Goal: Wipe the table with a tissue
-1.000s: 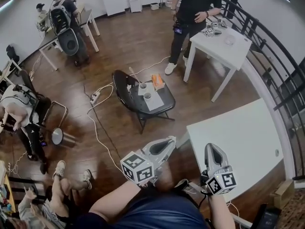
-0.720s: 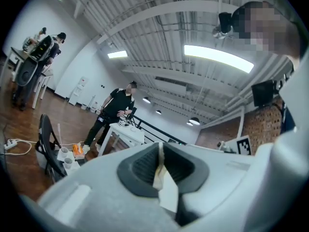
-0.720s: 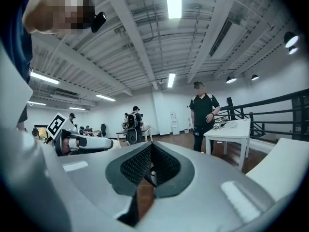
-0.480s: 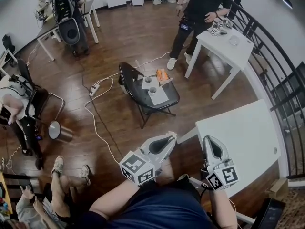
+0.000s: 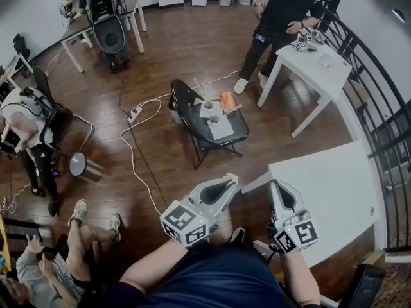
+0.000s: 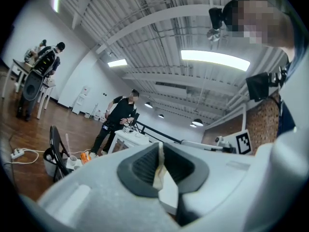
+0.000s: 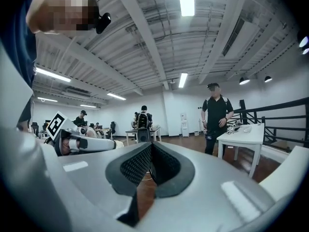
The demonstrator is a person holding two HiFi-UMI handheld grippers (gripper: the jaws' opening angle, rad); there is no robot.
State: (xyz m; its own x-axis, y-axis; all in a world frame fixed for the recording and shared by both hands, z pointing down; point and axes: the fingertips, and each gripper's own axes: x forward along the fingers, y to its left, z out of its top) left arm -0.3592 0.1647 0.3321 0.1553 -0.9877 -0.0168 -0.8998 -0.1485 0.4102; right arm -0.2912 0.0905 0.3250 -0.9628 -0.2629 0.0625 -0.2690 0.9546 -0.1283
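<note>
An orange tissue pack [image 5: 227, 101] lies on a black chair [image 5: 212, 124] in the middle of the room, beside two cups. The left gripper view catches the tissue pack [image 6: 86, 157] small and far off. The near white table [image 5: 327, 191] stands at the lower right. My left gripper [image 5: 226, 186] hangs over the wooden floor just left of the table's corner, jaws shut; a thin pale sliver shows between its pads [image 6: 145, 166]. My right gripper [image 5: 280, 190] is over the table's near left edge, shut, with nothing in it.
A second white table [image 5: 314, 59] at the back right has small things on it, and a person in black [image 5: 279, 18] stands against it. A white cable and power strip [image 5: 135, 114] trail over the floor. A black railing [image 5: 379, 101] runs along the right. Seated people are at the left.
The head view has drifted, so the chair and tables sit a little further right in the picture. Both grippers stay shut and in about the same place.
</note>
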